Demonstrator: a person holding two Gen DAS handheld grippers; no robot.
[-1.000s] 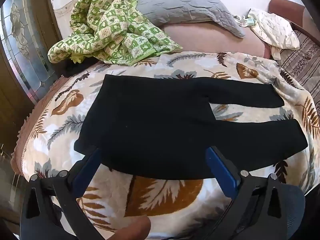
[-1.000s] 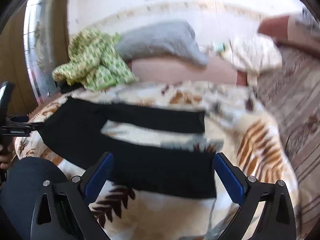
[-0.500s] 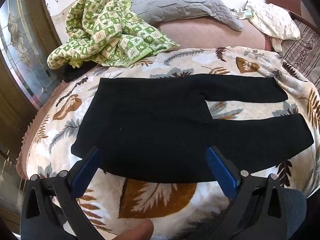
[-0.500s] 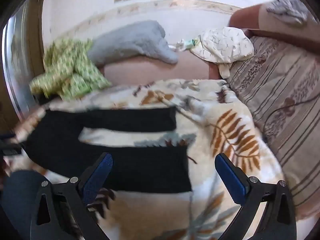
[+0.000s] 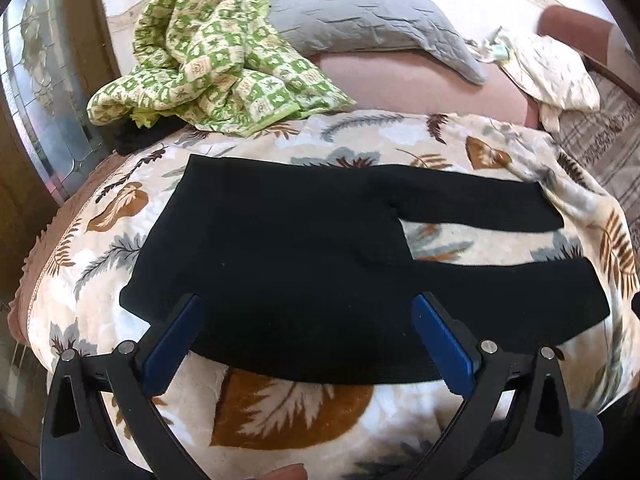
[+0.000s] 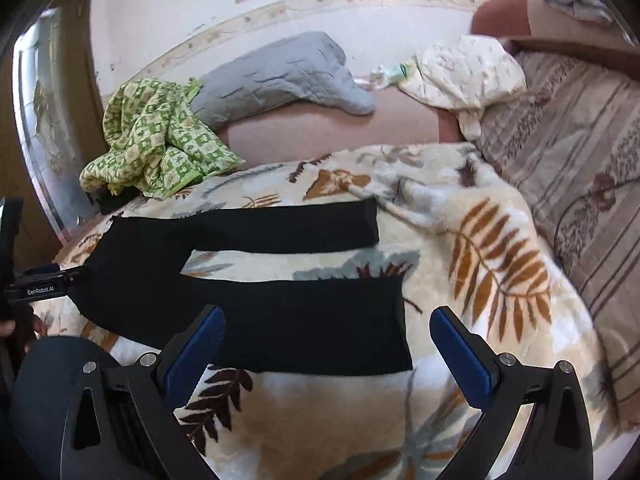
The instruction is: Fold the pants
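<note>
Black pants (image 5: 288,256) lie flat on a leaf-patterned blanket (image 5: 288,412), waist to the left, two legs spread apart to the right. My left gripper (image 5: 308,312) is open and empty, hovering over the near edge of the waist part. The pants also show in the right wrist view (image 6: 296,320). My right gripper (image 6: 326,322) is open and empty above the near leg's cuff end. The left gripper's body shows at the left edge of the right wrist view (image 6: 36,284).
A green checked cloth (image 5: 216,60) and a grey pillow (image 5: 368,20) lie at the back. A cream cloth bundle (image 6: 464,72) and a striped brown cover (image 6: 580,184) lie to the right. A glass-panelled door (image 5: 44,92) stands at the left.
The right gripper swung right and then back left over the near leg's cuff. The left gripper shifted only slightly over the waist. The pants have not moved.
</note>
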